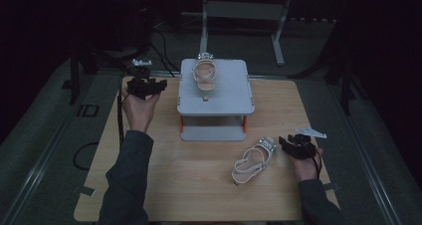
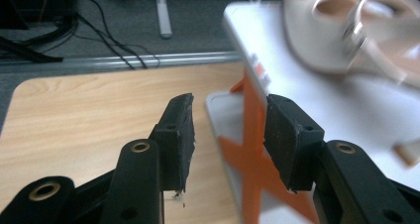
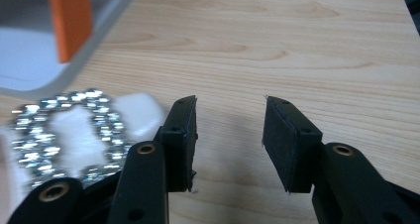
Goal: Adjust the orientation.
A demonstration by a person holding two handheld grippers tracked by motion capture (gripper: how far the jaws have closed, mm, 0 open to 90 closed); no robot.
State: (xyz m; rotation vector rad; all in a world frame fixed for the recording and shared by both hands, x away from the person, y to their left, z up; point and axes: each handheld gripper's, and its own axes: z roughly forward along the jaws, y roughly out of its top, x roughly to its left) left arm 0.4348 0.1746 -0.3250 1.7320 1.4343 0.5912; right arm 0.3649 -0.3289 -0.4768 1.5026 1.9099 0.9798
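From the high view, the left hand [image 1: 138, 105] is stretched forward and holds the left gripper [image 1: 145, 85] near the table's [image 1: 199, 185] far left edge, just left of the grey two-tier stand [image 1: 216, 98]. One white sandal [image 1: 205, 74] lies on the stand's top shelf. The right hand [image 1: 307, 164] holds the right gripper [image 1: 294, 146] low near the table's right edge, just right of a second sandal [image 1: 253, 160] that lies on the wood in front of the stand. Bare table spreads wide across the near half.

In the left gripper view the jaws stand apart and empty, aimed at the stand's corner and its orange leg [image 2: 255, 154]; the sandal on the shelf is blurred.

In the right gripper view the jaws are spread over bare wood, gripping nothing; the sandal's beaded strap [image 3: 59, 135] lies just left of them, with open tabletop ahead.
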